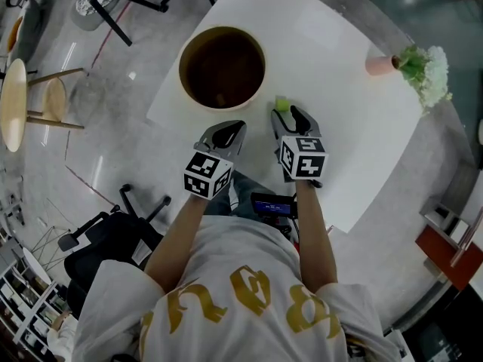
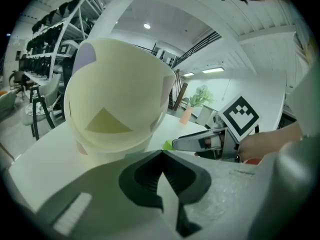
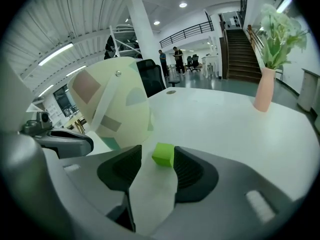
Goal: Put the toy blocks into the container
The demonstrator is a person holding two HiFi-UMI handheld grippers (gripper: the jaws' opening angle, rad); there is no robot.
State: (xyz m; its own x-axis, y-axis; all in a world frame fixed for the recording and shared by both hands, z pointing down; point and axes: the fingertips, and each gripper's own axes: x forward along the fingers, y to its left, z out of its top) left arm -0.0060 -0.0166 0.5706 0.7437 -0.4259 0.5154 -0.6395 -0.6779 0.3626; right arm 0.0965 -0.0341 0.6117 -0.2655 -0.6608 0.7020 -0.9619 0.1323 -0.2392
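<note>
Small lime-green cube [image 3: 163, 154] sits between the right gripper's [image 3: 157, 159] spread jaws, ungripped. Left gripper [image 2: 161, 154] clenched empty; container's [image 1: 182, 66] inside too dark to read.

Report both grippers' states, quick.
Left gripper: closed, empty.
Right gripper: open, green block between its jaws, not clamped.

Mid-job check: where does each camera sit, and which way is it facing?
Head view: on the person's head, steeply down at table, container, green block; forearms, left tool, right tool show.
Left gripper view: on the left tool, along shut jaws toward the container; right tool shows.
Right gripper view: on the right tool, along open jaws at the green block.
Shared: container in all.
</note>
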